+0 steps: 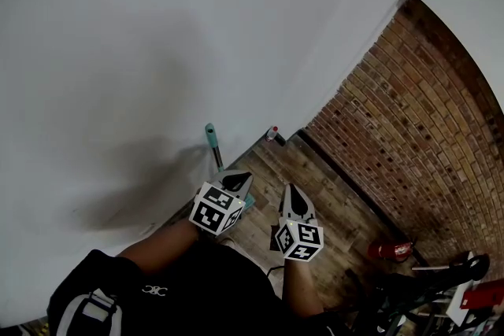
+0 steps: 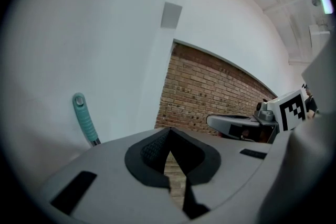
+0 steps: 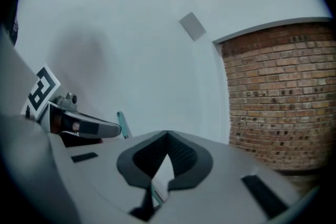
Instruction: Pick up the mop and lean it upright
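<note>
White wall [image 1: 118, 51] fills the left and far side of the room, meeting a plank floor [image 1: 264, 157] below. Against that wall stands the mop [image 1: 211, 135], teal grip up and its top touching the plaster; its lower end is hidden behind the left gripper [image 1: 240, 180], so I cannot tell how the foot sits. It looks to be already leaned up. The left gripper is just near of the shaft, its fingers pressed together on nothing. Beside it to the right, the right gripper [image 1: 290, 190] is likewise clenched and empty. Farther right a brick wall [image 1: 409, 130] runs along the floor, with a red object [image 1: 390, 250] lying at its base. The risk I see is the lean itself: smooth plaster and smooth planks give little hold, so the grip could slide sideways. A brush from the nearby left gripper would be enough to topple it.
</note>
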### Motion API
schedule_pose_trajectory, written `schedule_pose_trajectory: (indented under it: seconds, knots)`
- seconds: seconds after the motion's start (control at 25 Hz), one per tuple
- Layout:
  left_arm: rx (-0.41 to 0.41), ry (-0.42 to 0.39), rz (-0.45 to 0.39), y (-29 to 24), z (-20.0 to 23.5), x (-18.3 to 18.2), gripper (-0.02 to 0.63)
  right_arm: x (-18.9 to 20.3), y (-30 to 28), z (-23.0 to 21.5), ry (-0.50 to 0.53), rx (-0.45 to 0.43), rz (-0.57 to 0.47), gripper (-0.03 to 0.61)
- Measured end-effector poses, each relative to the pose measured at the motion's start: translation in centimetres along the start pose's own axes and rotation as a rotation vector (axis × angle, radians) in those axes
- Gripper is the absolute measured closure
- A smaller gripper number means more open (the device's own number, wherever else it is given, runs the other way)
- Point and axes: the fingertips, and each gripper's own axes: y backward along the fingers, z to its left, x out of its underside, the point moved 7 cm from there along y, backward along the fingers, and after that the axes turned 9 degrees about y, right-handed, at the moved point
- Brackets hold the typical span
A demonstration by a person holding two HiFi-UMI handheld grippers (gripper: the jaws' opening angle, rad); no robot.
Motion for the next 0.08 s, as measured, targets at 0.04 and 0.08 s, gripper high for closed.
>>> schedule_pose_trajectory:
  seconds: [0.04,0.08]
  knots:
    - [-0.003,0.002,-0.001,-0.1,0.07,-0.03,0.618,0.0,-0.12,-0.03,0.002,-0.004,-0.001,0.565]
    - [-0.005,0.003,-0.001,-0.19,0.14,-0.07,0.618,0.0,-0.24,-0.06,0.004,-0.008,-0.002,0.565]
